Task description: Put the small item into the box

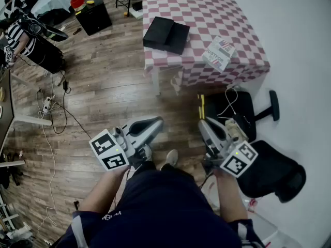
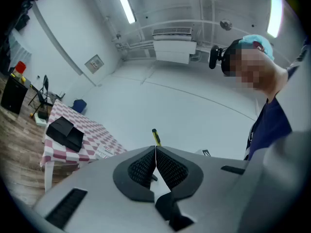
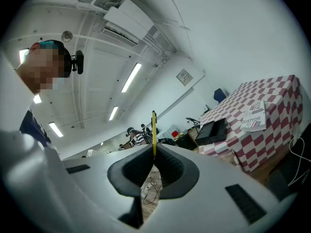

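So from the top down: the wood floor point(image 1: 93, 97) takes up most of the view, and the checkered counter point(image 1: 207, 14) sits at the far end of it, well away from where the person stands. A black chair point(image 1: 269, 174) is parked right next to them. On the counter there's the black box point(image 1: 165, 34), which looks open to me with its lid lying flat beside it, plus a white printed packet point(image 1: 219, 52) near the counter's front edge.

The left gripper point(image 1: 160, 121) has its fingers pressed together with nothing in them, so it's just along for the ride. The right gripper point(image 1: 202, 122) has its fingers clamped on the item point(image 3: 153, 130), a thin yellow stick with a dark tip that pokes straight out past the fingertips. Can't tell exactly what it is.

Progress-wise I'd say the pickup is done and that's it. The item is in the air, nowhere near the box. What's left is to walk up to the counter, get the item over the box and let go.
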The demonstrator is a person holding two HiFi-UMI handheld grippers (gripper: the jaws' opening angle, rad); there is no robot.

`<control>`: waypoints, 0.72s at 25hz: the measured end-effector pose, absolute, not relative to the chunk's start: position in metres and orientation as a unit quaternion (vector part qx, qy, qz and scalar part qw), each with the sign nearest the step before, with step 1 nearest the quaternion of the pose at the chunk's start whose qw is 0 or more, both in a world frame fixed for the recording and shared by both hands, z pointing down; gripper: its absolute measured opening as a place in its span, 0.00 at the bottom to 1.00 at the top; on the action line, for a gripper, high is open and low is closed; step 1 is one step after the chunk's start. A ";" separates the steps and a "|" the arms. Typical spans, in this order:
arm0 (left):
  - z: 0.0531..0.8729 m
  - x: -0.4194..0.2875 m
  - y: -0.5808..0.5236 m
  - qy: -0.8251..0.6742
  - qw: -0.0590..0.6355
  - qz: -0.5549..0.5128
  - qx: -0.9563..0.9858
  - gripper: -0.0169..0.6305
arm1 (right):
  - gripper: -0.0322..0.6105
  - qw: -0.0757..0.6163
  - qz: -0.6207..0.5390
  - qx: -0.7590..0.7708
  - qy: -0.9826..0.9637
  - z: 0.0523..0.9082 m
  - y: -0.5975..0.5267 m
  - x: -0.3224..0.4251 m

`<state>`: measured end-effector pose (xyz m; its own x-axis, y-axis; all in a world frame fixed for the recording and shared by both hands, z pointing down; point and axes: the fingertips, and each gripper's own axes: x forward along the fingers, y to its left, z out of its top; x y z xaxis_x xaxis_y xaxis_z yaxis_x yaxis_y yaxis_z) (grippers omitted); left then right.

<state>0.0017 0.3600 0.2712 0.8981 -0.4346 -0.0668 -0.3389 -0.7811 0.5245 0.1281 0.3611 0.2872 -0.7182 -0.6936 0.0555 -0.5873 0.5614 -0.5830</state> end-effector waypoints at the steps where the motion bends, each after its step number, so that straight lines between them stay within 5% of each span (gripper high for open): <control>1: 0.272 0.004 0.360 -0.206 0.258 -0.092 0.939 0.08 | 0.10 0.090 -0.294 -0.363 0.880 0.289 0.360 0.130; 18: 0.280 0.050 0.362 -0.231 0.255 -0.086 0.935 0.08 | 0.10 0.083 -0.297 -0.339 0.889 0.300 0.358 0.175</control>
